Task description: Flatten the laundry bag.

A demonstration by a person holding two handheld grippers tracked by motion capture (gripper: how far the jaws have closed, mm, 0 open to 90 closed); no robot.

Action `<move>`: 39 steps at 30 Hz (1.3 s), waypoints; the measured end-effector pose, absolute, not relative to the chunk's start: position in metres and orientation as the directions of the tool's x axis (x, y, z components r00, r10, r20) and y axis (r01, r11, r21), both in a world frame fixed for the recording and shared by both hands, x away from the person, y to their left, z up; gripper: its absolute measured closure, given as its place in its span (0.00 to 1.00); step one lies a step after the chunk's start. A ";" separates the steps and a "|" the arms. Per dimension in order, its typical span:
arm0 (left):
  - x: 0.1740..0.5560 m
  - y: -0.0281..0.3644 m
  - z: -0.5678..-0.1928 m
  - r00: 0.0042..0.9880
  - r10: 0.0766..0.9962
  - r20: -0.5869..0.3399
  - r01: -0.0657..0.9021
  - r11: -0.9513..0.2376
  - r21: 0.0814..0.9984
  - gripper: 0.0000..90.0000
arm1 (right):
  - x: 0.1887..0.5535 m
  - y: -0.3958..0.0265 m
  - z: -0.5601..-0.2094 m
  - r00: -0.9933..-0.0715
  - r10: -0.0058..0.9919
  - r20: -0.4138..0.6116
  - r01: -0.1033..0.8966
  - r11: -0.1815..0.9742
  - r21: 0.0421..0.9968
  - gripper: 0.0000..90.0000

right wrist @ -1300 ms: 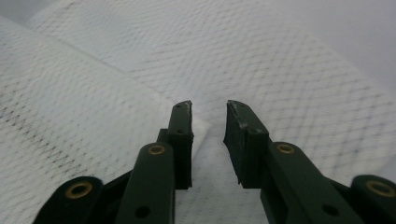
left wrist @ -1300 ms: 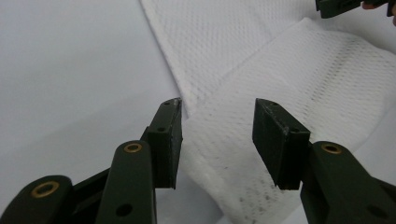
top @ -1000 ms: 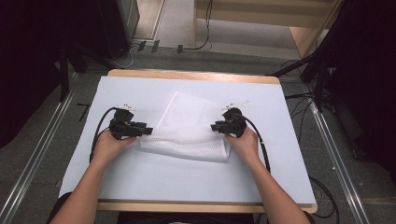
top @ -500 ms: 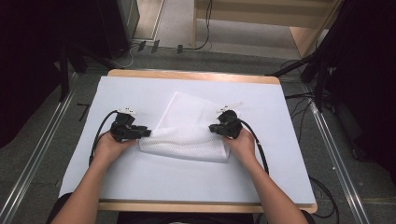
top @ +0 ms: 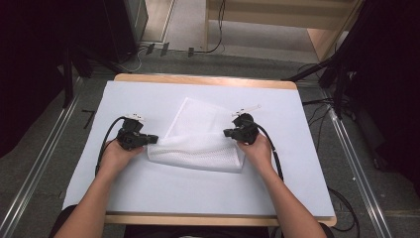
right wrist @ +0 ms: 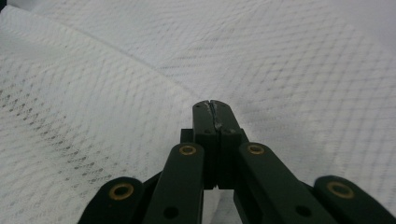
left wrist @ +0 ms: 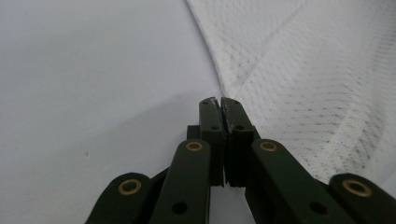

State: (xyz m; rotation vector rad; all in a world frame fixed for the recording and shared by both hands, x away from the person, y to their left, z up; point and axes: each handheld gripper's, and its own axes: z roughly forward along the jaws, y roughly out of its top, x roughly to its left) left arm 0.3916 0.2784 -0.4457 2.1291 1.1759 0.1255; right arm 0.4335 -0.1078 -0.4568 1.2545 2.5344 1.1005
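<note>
A white mesh cloth [top: 203, 139] lies partly folded in the middle of the table, its near part doubled over. My left gripper [top: 153, 140] is at the cloth's left edge. In the left gripper view its jaws [left wrist: 219, 100] are pressed together on that edge of the mesh [left wrist: 317, 70], having just been closing. My right gripper [top: 227, 133] is at the cloth's right side. In the right gripper view its jaws [right wrist: 212, 103] are shut, with a sliver of the mesh [right wrist: 116, 93] pinched at their tips. A hand holds each gripper low on the table.
A white sheet [top: 148, 193] covers the wooden table, with bare room in front of the cloth and on both sides. Cables [top: 106, 144] trail from the grippers. Dark equipment and floor rails flank the table.
Both pairs of jaws have closed at the cloth's edges, the right before the left. The hands and the cloth have stayed where they were.
</note>
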 end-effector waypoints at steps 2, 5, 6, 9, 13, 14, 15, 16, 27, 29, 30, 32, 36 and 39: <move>0.391 0.279 -0.444 0.584 0.777 -0.235 0.708 -0.345 0.616 1.00 | 0.435 -0.111 -0.457 -0.649 0.733 0.204 0.649 0.394 0.651 1.00; 0.390 0.278 -0.444 0.586 0.774 -0.238 0.710 -0.349 0.612 1.00 | 0.439 -0.112 -0.460 -0.643 0.740 0.197 0.650 0.390 0.652 0.90; 0.390 0.278 -0.444 0.587 0.775 -0.235 0.710 -0.353 0.610 1.00 | 0.440 -0.112 -0.462 -0.638 0.744 0.196 0.654 0.389 0.649 0.90; 0.390 0.278 -0.445 0.583 0.777 -0.237 0.714 -0.351 0.606 0.99 | 0.443 -0.111 -0.466 -0.630 0.754 0.185 0.656 0.390 0.646 0.83; 0.390 0.279 -0.447 0.582 0.779 -0.234 0.717 -0.356 0.599 0.99 | 0.443 -0.108 -0.468 -0.643 0.743 0.184 0.645 0.396 0.654 0.80; 0.390 0.279 -0.447 0.580 0.780 -0.233 0.719 -0.357 0.596 0.99 | 0.442 -0.107 -0.468 -0.648 0.741 0.177 0.640 0.403 0.654 0.81; 0.390 0.279 -0.448 0.577 0.782 -0.235 0.722 -0.354 0.595 0.99 | 0.441 -0.106 -0.468 -0.649 0.739 0.178 0.640 0.405 0.652 0.87; 0.390 0.279 -0.448 0.578 0.782 -0.234 0.722 -0.355 0.594 0.99 | 0.440 -0.104 -0.467 -0.653 0.739 0.167 0.637 0.416 0.649 0.92; 0.381 0.283 -0.427 0.594 0.752 -0.284 0.695 -0.302 0.653 1.00 | 0.429 -0.108 -0.442 -0.668 0.715 0.208 0.635 0.402 0.660 1.00; 0.373 0.284 -0.419 0.606 0.744 -0.281 0.677 -0.297 0.673 0.99 | 0.421 -0.114 -0.432 -0.682 0.701 0.209 0.611 0.389 0.689 1.00; 0.370 0.284 -0.415 0.617 0.737 -0.277 0.666 -0.301 0.682 0.99 | 0.416 -0.117 -0.426 -0.685 0.697 0.213 0.602 0.376 0.704 1.00; 0.363 0.285 -0.408 0.631 0.728 -0.267 0.645 -0.301 0.702 0.99 | 0.406 -0.123 -0.416 -0.690 0.689 0.220 0.590 0.360 0.723 1.00; 0.351 0.285 -0.398 0.657 0.707 -0.262 0.617 -0.305 0.725 0.99 | 0.385 -0.132 -0.406 -0.708 0.667 0.230 0.563 0.337 0.754 1.00; 0.345 0.286 -0.397 0.666 0.699 -0.261 0.609 -0.307 0.731 0.98 | 0.369 -0.136 -0.399 -0.716 0.656 0.241 0.553 0.321 0.769 1.00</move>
